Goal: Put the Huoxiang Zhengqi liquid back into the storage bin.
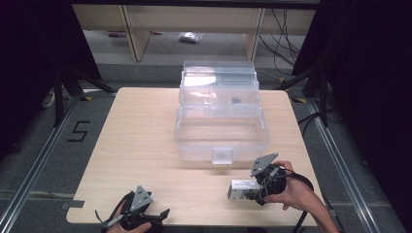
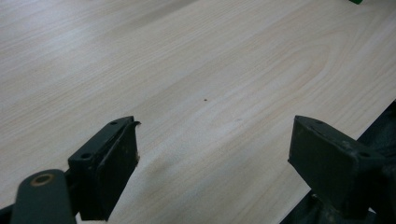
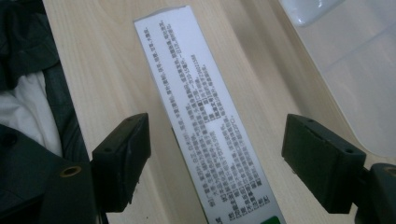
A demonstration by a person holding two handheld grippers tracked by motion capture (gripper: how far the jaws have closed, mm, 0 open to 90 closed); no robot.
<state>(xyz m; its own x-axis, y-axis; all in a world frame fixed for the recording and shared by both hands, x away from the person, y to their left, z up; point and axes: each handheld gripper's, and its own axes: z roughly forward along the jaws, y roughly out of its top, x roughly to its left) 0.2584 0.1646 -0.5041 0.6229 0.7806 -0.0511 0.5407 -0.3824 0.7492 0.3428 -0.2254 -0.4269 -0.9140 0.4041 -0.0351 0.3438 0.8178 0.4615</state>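
Note:
A long white carton (image 1: 238, 187) printed with small black text lies flat on the wooden table (image 1: 136, 145) near its front right. My right gripper (image 1: 248, 191) is held in a hand over the carton's near end. In the right gripper view the carton (image 3: 205, 112) runs up between the two black jaws of my right gripper (image 3: 219, 137), which stand apart from its sides without touching it. My left gripper (image 1: 158, 217) rests at the table's front left edge. Its jaws (image 2: 212, 140) are wide apart over bare wood, with nothing between them.
A large clear plastic box (image 1: 194, 150) with its lid tipped back stands in the middle of the table, its front latch (image 1: 222, 155) facing me. Its corner (image 3: 355, 70) lies just beyond the carton. The table's front edge is close under both hands.

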